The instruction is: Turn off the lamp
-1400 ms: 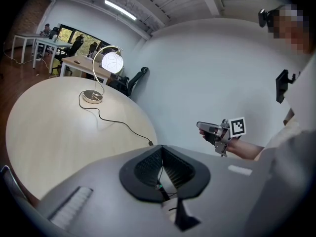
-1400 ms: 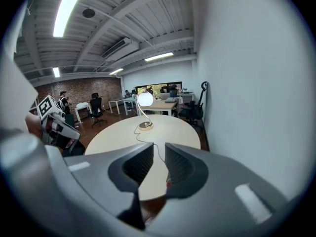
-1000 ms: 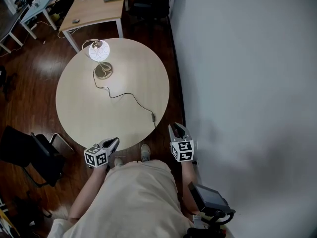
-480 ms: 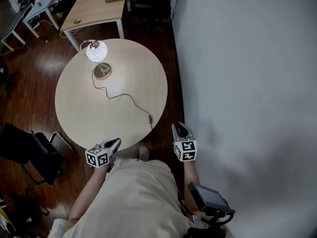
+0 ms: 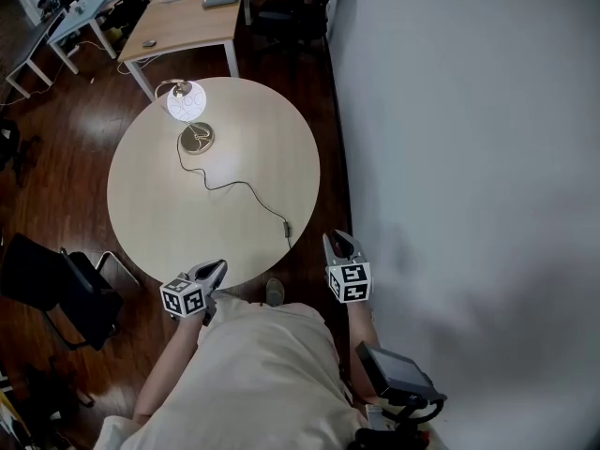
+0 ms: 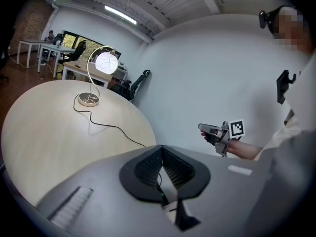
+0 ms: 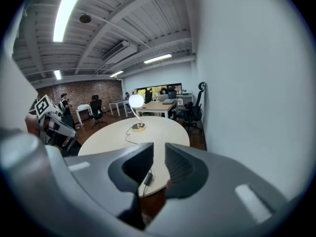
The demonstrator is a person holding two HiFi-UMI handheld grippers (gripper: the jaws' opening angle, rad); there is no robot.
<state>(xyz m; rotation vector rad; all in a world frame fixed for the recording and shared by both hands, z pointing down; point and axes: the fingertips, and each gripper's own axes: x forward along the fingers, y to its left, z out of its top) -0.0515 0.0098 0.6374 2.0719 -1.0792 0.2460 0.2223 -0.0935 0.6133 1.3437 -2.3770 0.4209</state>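
Note:
The lamp stands at the far side of the round table (image 5: 159, 209), with its globe (image 5: 187, 101) lit and its brass base (image 5: 197, 138) beside it. Its black cord runs across the top to an inline switch (image 5: 287, 226) near the right front rim. My right gripper (image 5: 335, 242) hovers off the table edge, just right of the switch, with a narrow gap between its jaws and nothing in them. In the right gripper view the switch (image 7: 147, 178) shows through that gap. My left gripper (image 5: 216, 269) is at the near edge, shut and empty. The left gripper view shows the lit globe (image 6: 106, 62).
A grey wall (image 5: 469, 157) runs close along the right of the table. A black chair (image 5: 56, 289) stands at the near left. A wooden desk (image 5: 183, 22) and an office chair (image 5: 286, 12) lie beyond the table.
The right gripper's jaws have drawn closer together than a second ago. Both grippers have hardly shifted. The lamp stays lit.

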